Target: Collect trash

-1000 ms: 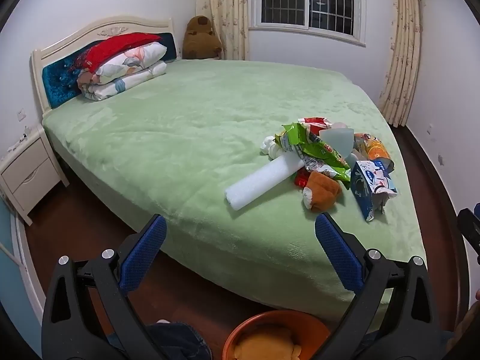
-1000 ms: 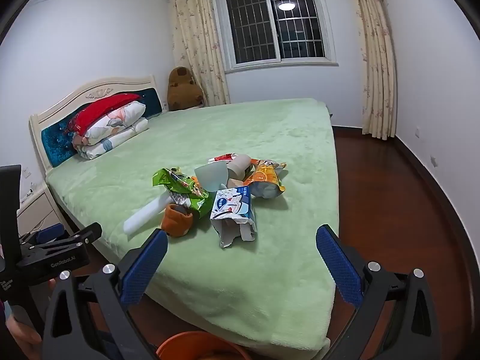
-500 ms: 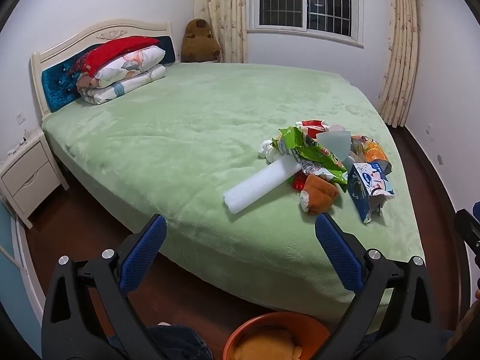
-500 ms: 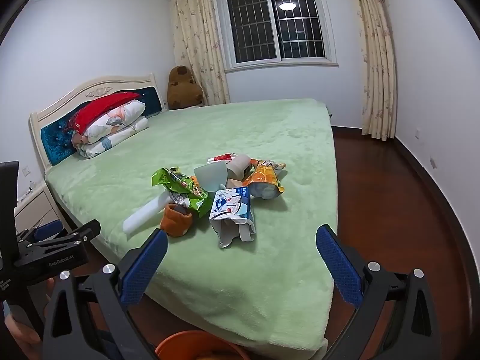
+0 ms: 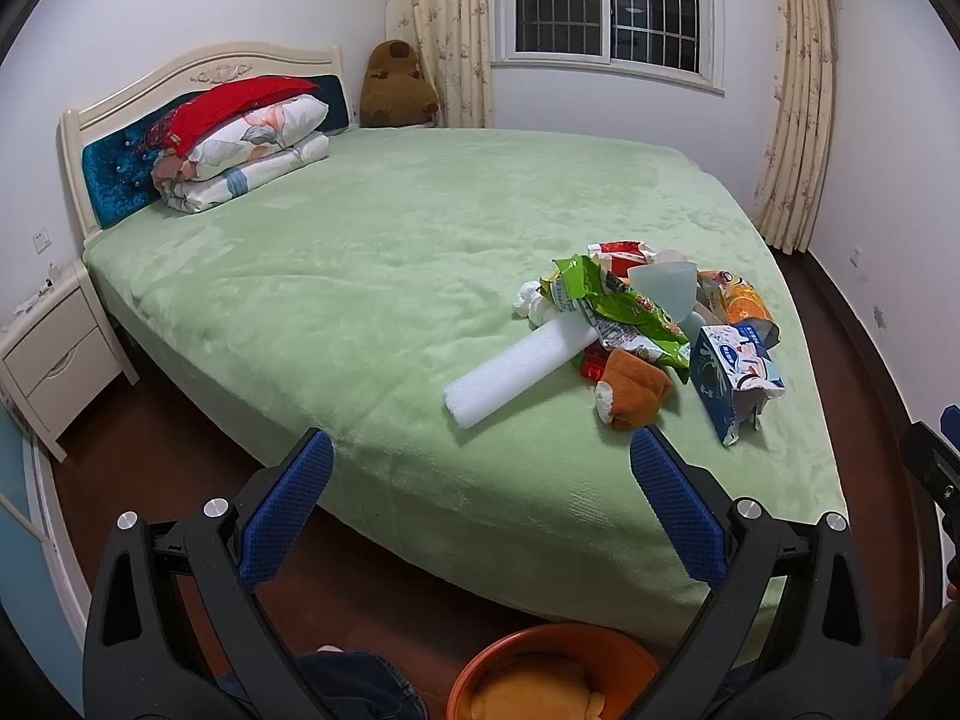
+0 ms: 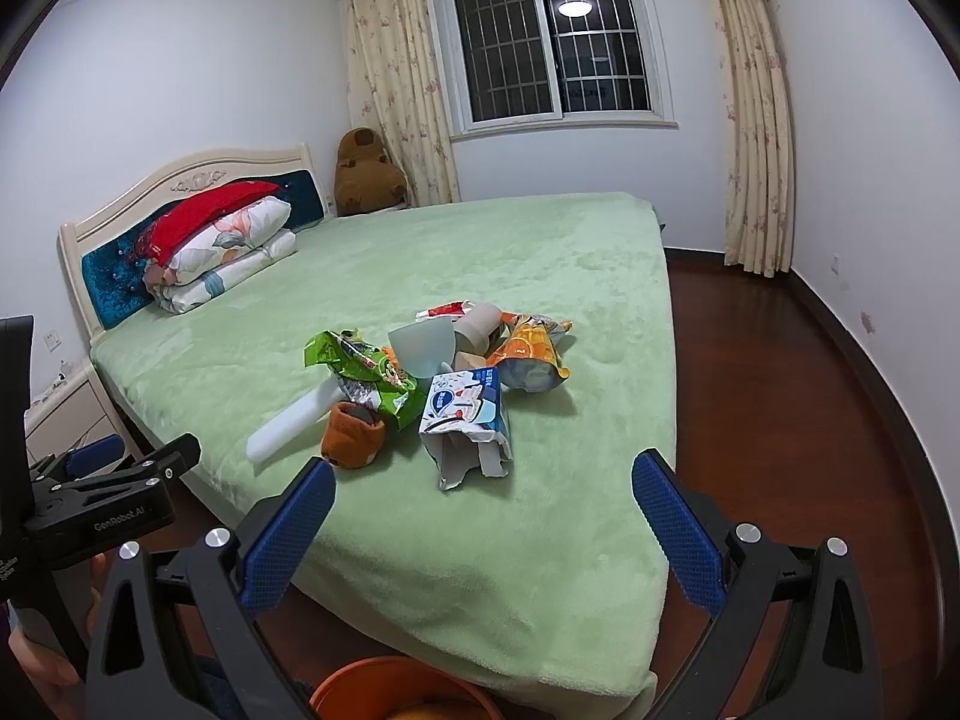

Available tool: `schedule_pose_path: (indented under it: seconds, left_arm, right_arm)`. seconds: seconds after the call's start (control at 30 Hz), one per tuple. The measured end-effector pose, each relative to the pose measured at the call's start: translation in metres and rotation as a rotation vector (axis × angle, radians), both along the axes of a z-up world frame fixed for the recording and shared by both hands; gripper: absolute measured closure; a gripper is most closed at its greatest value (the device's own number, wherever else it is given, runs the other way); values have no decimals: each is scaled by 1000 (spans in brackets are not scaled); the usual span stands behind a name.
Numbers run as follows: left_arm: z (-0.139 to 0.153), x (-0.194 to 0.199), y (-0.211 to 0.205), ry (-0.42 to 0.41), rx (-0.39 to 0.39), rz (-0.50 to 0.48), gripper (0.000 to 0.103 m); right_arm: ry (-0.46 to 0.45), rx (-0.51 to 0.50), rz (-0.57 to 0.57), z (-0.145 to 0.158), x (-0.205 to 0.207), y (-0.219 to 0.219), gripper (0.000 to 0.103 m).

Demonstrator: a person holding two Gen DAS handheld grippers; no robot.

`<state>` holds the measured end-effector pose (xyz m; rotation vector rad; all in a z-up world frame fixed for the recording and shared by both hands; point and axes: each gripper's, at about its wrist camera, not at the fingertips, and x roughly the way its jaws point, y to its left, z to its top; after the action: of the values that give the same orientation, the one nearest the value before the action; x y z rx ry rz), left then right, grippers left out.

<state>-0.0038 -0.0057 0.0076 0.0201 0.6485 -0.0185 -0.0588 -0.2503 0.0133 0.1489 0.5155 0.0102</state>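
Observation:
A heap of trash lies on the green bed (image 5: 372,252) near its foot corner: a white foam roll (image 5: 516,372), a green snack bag (image 5: 624,312), an orange snack bag (image 5: 738,303), a torn blue-white tissue box (image 5: 729,375), a pale blue cup (image 5: 666,288) and an orange plush piece (image 5: 636,387). The heap also shows in the right wrist view, with the tissue box (image 6: 465,420) nearest. My left gripper (image 5: 480,498) is open and empty, short of the bed edge. My right gripper (image 6: 480,504) is open and empty, just before the heap. An orange bin (image 5: 552,681) sits below both.
Pillows and a red blanket (image 5: 240,132) are stacked at the headboard. A white nightstand (image 5: 54,354) stands at the left. A brown plush toy (image 5: 399,84) sits in the far corner. Dark wooden floor (image 6: 780,396) runs along the bed's right side.
Both grippers have drifted slightly and the views shifted a little. Nothing on the bed has moved, and both grippers stay open.

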Motion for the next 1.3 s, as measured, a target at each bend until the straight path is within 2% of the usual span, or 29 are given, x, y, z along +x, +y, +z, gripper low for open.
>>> schedule_pose_path:
  seconds: [1.3]
  left_arm:
    - [-4, -2, -4, 9, 20, -8, 6]
  right_arm:
    - [32, 16, 3, -13, 4, -1, 5]
